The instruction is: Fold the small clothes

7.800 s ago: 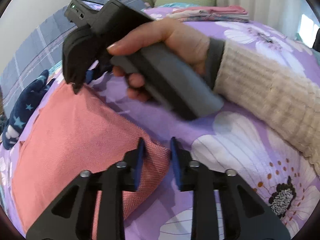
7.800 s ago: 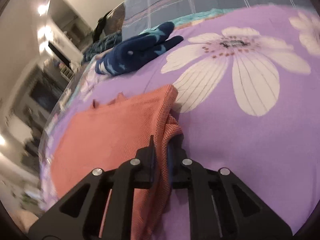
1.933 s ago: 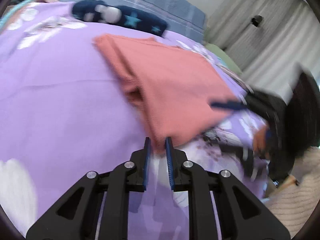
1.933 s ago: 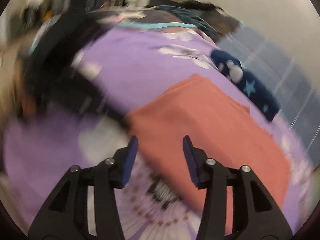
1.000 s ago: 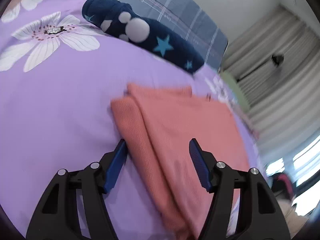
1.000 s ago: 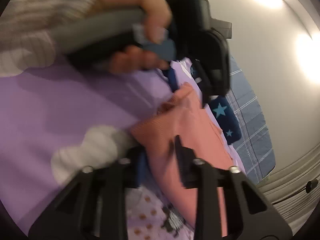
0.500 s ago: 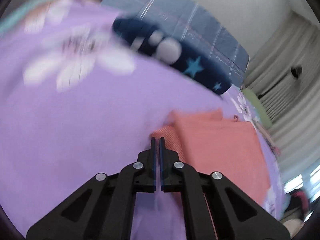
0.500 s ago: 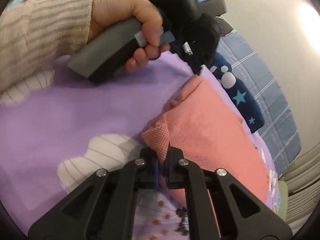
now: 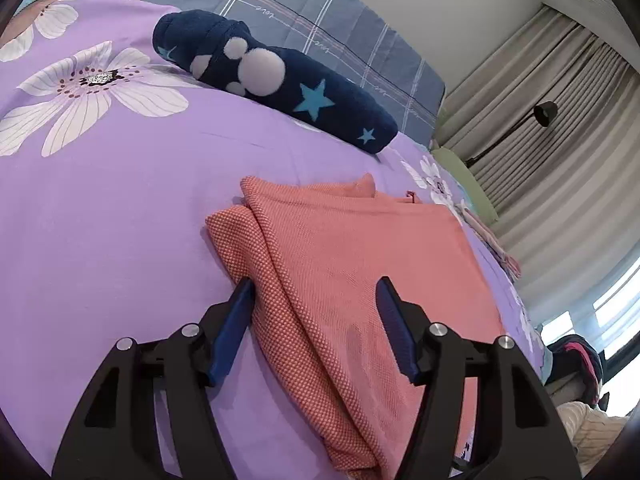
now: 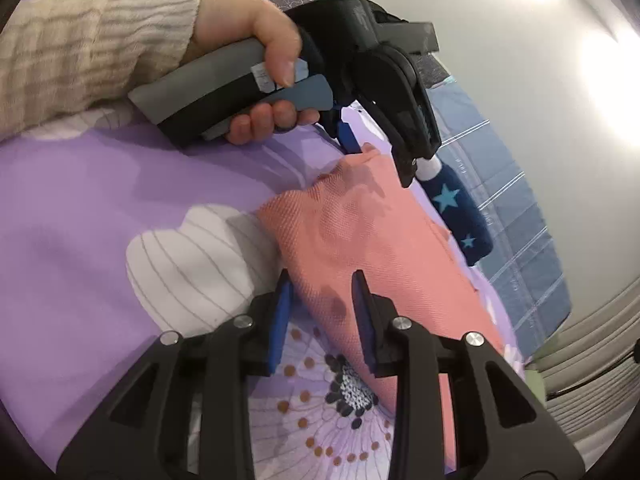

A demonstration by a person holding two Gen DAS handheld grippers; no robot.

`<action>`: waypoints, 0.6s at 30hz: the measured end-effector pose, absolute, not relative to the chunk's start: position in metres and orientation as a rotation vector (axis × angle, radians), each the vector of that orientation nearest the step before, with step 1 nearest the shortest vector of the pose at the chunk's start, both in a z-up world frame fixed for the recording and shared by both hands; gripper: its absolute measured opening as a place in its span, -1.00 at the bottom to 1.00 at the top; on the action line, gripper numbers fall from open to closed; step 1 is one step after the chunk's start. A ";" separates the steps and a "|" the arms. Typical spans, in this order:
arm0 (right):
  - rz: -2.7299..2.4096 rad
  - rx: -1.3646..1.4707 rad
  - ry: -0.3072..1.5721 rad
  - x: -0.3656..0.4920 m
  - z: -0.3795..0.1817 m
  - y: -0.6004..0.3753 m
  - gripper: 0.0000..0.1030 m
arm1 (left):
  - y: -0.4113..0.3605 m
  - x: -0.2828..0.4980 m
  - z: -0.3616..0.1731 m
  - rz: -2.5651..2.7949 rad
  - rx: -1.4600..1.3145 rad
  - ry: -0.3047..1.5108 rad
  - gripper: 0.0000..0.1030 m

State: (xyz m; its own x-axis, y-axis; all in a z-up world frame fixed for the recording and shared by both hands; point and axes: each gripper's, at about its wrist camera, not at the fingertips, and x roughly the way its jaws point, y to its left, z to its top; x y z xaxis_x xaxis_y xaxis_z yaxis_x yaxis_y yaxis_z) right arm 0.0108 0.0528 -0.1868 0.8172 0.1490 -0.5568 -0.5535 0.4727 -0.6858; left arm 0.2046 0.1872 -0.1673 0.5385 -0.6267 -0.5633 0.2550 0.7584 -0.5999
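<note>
Small script "love" on blue plaid pillow (image 9: 304, 12) stripes.

I'm seeing the garment (image 9: 340, 264) showing as coarse, matt waffle-knit cloth. The bedsheet (image 9: 120, 208) is looking smooth, soft-sheened cotton. The plush (image 9: 276, 84) is reading fuzzy fleece. My fingers (image 9: 236, 320) are appearing as matt plastic with shiny metal screws.

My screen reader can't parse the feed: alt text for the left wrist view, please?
The left tongs, jaws opening, straddle the near edge of a folded coral garment lying flat on a purple floral bedsheet, without pinching it. A navy star-patterned plush lies beyond, before a blue plaid pillow.
</note>
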 end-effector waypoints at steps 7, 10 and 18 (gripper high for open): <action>0.409 -1.021 0.430 0.005 -0.195 0.079 -0.59 | 0.186 0.213 -0.171 -0.523 -0.494 0.846 0.21; 0.398 -1.044 0.414 0.008 -0.201 0.091 -0.74 | 0.186 0.212 -0.170 -0.528 -0.496 0.848 0.21; 0.401 -1.035 0.429 0.013 -0.199 0.083 -0.76 | 0.186 0.202 -0.162 -0.543 -0.489 0.901 0.06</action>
